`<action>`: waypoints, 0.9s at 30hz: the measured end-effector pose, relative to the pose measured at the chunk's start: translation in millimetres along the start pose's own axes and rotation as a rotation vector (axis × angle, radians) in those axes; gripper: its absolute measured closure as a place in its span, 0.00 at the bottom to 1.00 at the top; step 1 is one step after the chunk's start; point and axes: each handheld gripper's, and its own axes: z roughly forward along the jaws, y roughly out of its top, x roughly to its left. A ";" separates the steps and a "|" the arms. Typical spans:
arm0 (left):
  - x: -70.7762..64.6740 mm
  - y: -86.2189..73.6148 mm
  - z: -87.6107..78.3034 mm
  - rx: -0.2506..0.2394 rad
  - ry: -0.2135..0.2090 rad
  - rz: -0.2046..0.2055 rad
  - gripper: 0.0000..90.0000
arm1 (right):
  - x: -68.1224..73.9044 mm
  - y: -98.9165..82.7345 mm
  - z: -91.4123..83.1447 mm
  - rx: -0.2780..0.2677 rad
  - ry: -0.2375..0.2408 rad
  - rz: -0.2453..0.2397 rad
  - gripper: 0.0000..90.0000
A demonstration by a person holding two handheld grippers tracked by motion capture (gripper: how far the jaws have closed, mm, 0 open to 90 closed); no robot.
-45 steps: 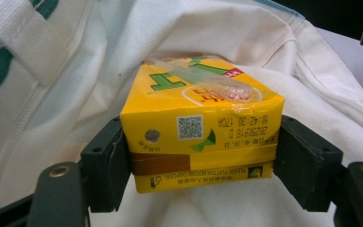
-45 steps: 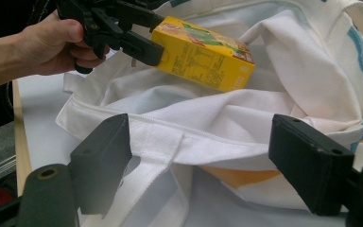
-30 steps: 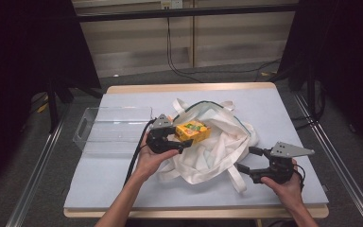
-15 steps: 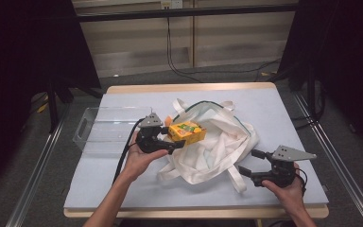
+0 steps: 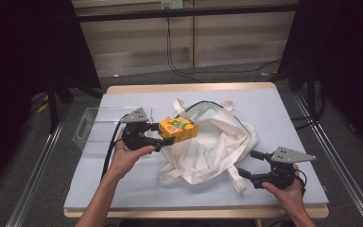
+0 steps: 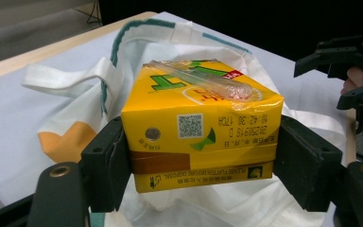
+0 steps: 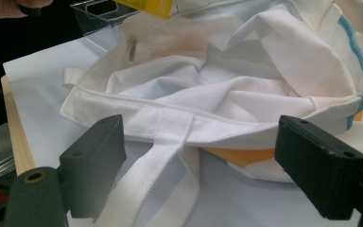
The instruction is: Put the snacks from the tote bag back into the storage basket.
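Observation:
A yellow drink carton (image 5: 179, 128) hangs just above the left edge of a white tote bag (image 5: 217, 142), and my left gripper (image 5: 162, 135) is shut on it. In the left gripper view both jaws press the carton's (image 6: 201, 127) two sides, my left gripper (image 6: 205, 163) holding it over the bag (image 6: 75, 109). My right gripper (image 5: 246, 163) stands open at the bag's near right corner. In the right gripper view the bag's hem (image 7: 227, 94) and a strap (image 7: 156, 170) lie between the open jaws of that gripper (image 7: 208, 161), with nothing gripped.
A clear plastic bin (image 5: 97, 125) stands left of the bag on the pale blue table mat (image 5: 274, 109); it also appears far off as the bin (image 7: 99, 12) in the right gripper view. Dark curtains and metal rails flank the table.
My left gripper has carried the carton to the left and slightly up, away from the bag's opening. The right gripper has stayed where it was.

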 end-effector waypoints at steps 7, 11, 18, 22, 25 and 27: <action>9.0 2.1 -18.4 -0.027 -0.032 -0.042 0.30 | -2.8 -1.7 1.0 0.005 -0.003 0.005 0.19; 15.1 2.8 -29.7 -0.039 -0.012 -0.052 0.30 | -5.6 -3.2 1.8 0.011 -0.003 0.007 0.19; 28.4 2.4 -46.0 -0.049 0.038 -0.088 0.30 | -11.2 -4.3 0.6 0.007 -0.002 0.019 0.19; 32.5 2.6 -57.2 -0.059 0.055 -0.088 0.30 | -11.6 -4.3 0.3 0.010 0.004 0.014 0.18; 35.1 2.9 -68.4 -0.077 0.067 -0.099 0.30 | -10.4 -4.0 1.6 0.017 0.006 0.008 0.18; 37.1 2.0 -72.7 -0.074 0.080 -0.103 0.30 | -10.2 -3.8 1.8 0.018 0.003 0.007 0.18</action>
